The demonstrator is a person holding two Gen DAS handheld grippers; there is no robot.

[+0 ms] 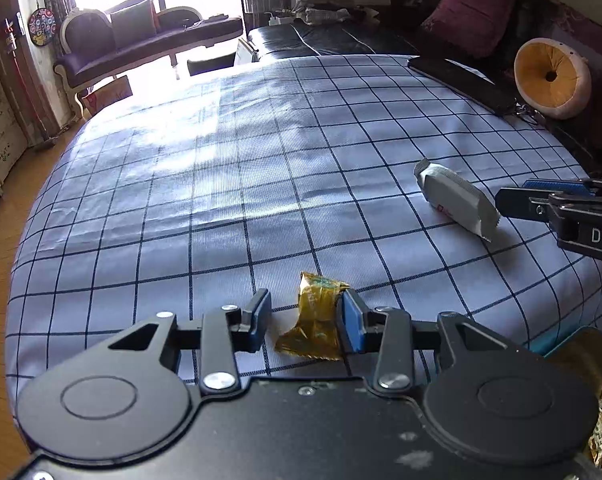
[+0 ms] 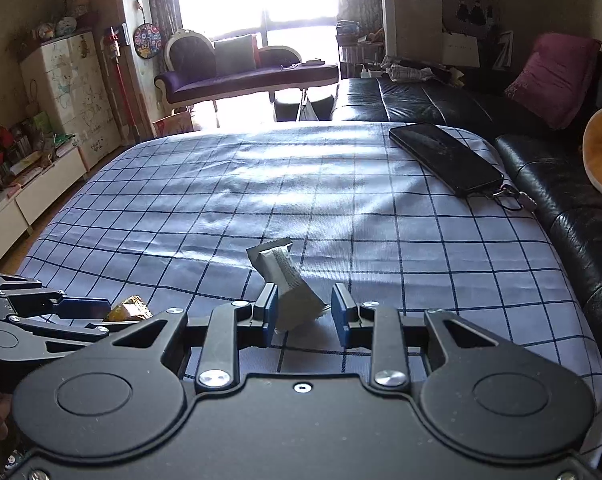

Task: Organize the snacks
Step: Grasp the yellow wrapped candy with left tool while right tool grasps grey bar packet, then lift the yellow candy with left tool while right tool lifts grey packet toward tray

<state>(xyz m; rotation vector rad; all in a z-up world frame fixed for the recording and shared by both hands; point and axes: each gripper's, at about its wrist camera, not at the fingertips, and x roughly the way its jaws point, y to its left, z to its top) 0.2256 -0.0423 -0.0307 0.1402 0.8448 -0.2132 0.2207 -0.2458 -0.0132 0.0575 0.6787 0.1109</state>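
Evidently light and crinkly, the gold snack packet (image 1: 315, 320) suits a mid-body pinch between the left gripper's (image 1: 305, 320) open jaws.

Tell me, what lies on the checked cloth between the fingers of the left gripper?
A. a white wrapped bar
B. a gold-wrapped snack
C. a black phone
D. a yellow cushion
B: in the left wrist view the gold-wrapped snack sits between the fingers of the left gripper, while the white bar lies farther off, by the right gripper.
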